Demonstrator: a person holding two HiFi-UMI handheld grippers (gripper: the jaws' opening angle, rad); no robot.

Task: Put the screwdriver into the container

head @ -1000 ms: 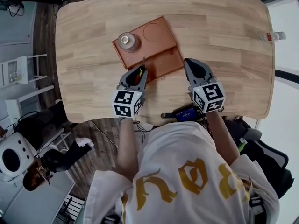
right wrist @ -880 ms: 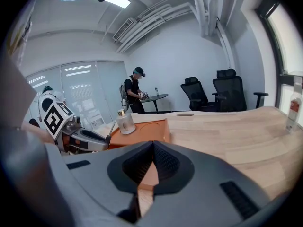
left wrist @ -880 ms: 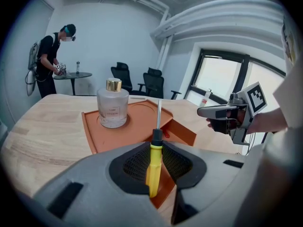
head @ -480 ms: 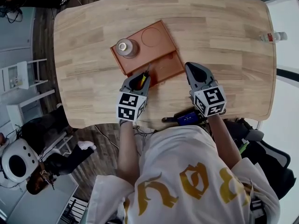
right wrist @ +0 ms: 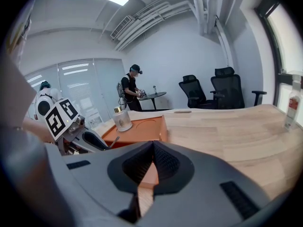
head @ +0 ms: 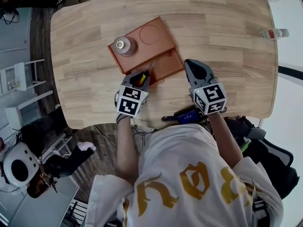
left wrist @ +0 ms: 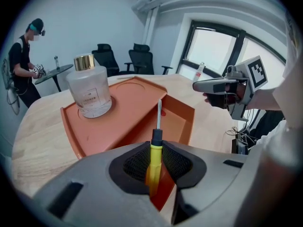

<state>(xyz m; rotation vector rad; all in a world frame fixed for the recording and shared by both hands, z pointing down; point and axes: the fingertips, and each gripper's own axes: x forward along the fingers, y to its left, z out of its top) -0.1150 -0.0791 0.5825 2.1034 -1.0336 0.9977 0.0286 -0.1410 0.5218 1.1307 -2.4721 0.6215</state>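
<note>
One screwdriver (left wrist: 152, 168), handle half hidden, pinched in left tongs (left wrist: 155, 144); right tongs (right wrist: 152, 144) pressed together

The person wears a white short-sleeved T-shirt (head: 189, 145) printed with large gold lettering (head: 194, 178). The left gripper (head: 141, 75) and right gripper (head: 191, 64) look alike: smooth grey shells narrowing to a point, lined inside with black, fine-meshed pads (left wrist: 136, 164). At the near end of each sits a white block, the left cube (head: 130, 100) and the right cube (head: 209, 97), both bearing black square markers.
</note>
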